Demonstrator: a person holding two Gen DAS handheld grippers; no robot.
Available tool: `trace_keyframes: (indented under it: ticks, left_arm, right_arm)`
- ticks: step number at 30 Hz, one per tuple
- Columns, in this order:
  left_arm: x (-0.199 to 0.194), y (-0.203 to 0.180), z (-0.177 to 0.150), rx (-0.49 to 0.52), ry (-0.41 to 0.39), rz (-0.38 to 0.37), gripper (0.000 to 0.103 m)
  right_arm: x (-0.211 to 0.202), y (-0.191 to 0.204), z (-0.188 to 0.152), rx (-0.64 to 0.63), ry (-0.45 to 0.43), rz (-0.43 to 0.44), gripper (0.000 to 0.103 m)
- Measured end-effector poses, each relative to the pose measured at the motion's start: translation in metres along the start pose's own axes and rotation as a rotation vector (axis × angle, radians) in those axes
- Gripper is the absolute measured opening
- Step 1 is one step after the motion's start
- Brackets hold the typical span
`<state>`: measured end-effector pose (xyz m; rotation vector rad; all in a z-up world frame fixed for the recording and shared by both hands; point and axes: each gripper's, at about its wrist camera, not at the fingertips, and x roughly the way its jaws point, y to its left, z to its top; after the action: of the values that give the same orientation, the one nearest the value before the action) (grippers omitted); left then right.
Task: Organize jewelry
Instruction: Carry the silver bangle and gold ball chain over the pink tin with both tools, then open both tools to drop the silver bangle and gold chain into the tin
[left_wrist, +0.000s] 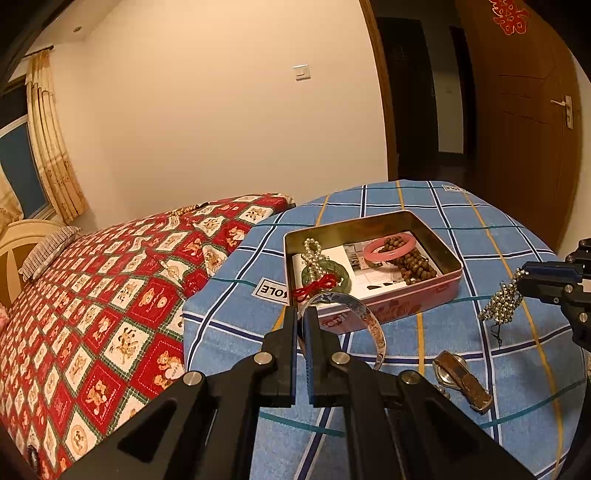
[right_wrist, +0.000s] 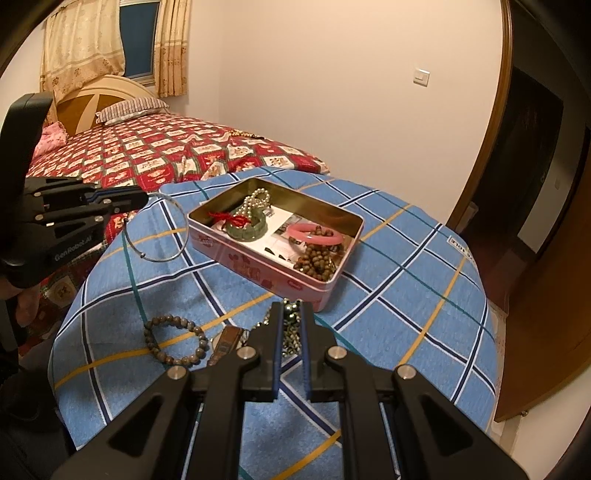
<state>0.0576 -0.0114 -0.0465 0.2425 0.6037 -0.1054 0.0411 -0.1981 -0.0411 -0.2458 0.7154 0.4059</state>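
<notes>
Left wrist view: the left hand-held gripper (left_wrist: 303, 325) is clamped on a clear bangle (left_wrist: 364, 321), held up just in front of the pink tin (left_wrist: 373, 266) on the blue checked cloth (left_wrist: 480, 221). Only this view shows the red cord (left_wrist: 314, 288) draped toward the tin's near wall and the watch (left_wrist: 461, 380) whole. The right hand-held gripper (left_wrist: 524, 284), cut off at the frame edge, pinches a bunch of small silver beads (left_wrist: 502, 301) that hangs free.

Right wrist view: the same silver beads (right_wrist: 291, 325) sit squeezed between the right hand-held gripper (right_wrist: 291, 314), mostly hidden by its fingers. The bangle (right_wrist: 159, 230) reads here as a thin wire hoop hanging from the left hand-held gripper (right_wrist: 142, 197). 1 brown bead bracelet (right_wrist: 175, 339) on the cloth shows only here; the watch (right_wrist: 225, 343) is half hidden. Inside the tin (right_wrist: 273, 266) lie a green bangle (right_wrist: 247, 229), pearls (right_wrist: 255, 203), a pink bangle (right_wrist: 314, 234) and brown beads (right_wrist: 319, 258).
</notes>
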Motion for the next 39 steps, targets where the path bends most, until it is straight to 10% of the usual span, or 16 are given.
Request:
trace_keyframes:
  ticks: [39]
  left_arm:
    - [0.107,-0.005,0.071,0.083,0.015,0.036,0.002]
  right_arm:
    - [0.09,-0.027,0.083,-0.083,0.029,-0.019,0.011]
